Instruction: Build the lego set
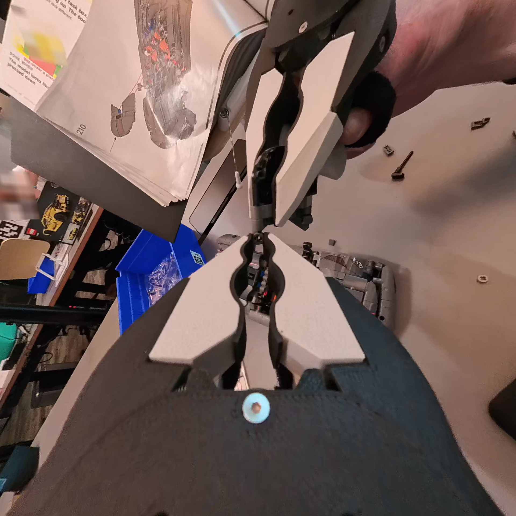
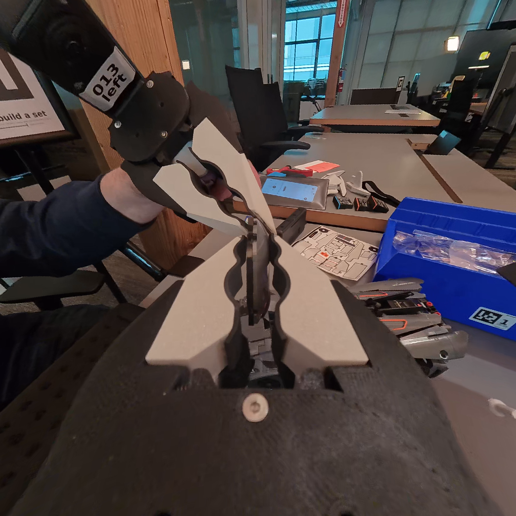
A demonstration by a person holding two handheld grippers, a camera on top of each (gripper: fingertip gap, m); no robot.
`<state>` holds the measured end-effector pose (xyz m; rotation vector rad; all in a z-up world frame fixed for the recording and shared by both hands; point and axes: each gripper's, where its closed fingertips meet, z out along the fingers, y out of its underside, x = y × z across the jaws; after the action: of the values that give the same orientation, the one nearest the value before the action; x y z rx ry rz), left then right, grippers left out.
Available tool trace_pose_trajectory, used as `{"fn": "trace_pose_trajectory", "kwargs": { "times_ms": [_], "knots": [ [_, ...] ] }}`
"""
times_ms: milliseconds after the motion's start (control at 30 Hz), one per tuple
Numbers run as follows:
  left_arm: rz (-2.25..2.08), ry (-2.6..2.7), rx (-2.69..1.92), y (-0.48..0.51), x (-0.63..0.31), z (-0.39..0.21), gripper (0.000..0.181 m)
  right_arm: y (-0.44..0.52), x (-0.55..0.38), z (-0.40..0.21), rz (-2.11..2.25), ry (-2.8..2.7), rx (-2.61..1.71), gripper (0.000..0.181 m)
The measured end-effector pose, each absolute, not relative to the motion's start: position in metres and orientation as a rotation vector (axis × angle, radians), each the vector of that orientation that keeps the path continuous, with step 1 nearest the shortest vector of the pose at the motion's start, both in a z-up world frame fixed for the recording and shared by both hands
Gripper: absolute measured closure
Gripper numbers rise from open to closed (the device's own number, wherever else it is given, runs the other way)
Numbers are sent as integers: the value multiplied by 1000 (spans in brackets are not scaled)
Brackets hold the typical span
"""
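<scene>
While both claws meet tip to tip above the tabletop (image 1: 418, 251), each is closed on the same small grey-and-black lego sub-assembly (image 2: 258, 268). Right claw (image 2: 258, 237): fingers pressed against the flat sides of the piece, which stands on edge between them. Left claw (image 1: 258, 236): fingertips pinched together on what appears to be a thin pin or tab at the end of the piece, though the contact is too small to resolve clearly. In the left wrist view the right claw (image 1: 268, 220) enters from above, gripped by a hand (image 1: 446, 55); in the right wrist view the left claw (image 2: 258, 226) enters from the upper left, held by a hand (image 2: 131, 195) in a dark sleeve. Main grey lego model (image 2: 405, 321) with orange accents: lying on the tabletop beneath and beside the claws. Blue bin (image 2: 446, 251) holding clear plastic bags: just behind the model. Sticker sheet (image 2: 335, 254): flat beside the bin. Open instruction booklet (image 1: 125, 97): near the tabletop's edge. Loose small parts (image 1: 402, 167): scattered well apart from the model.
</scene>
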<state>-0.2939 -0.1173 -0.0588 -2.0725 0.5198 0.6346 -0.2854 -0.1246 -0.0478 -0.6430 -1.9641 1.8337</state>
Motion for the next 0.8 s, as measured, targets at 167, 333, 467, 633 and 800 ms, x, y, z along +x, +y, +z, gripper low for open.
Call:
{"fn": "trace_pose_trajectory", "kwargs": {
  "times_ms": [167,333,467,633,800],
  "knots": [
    [746,533,-2056,-117,-298,-57,176,-124,-288,-48,1871,-1954,-691,167],
    [841,540,-2014,-115,-299,-52,176,-123,-288,-44,1929,-1933,-724,168],
    [966,544,-1973,-113,-301,-48,175,-120,-289,-42,1957,-1915,-759,168],
    [1087,535,-1921,-112,-304,-45,174,-119,-291,-40,1989,-1897,-800,168],
    [1218,543,-1882,-111,-306,-42,174,-118,-292,-37,2032,-1874,-833,168]
  ]
}}
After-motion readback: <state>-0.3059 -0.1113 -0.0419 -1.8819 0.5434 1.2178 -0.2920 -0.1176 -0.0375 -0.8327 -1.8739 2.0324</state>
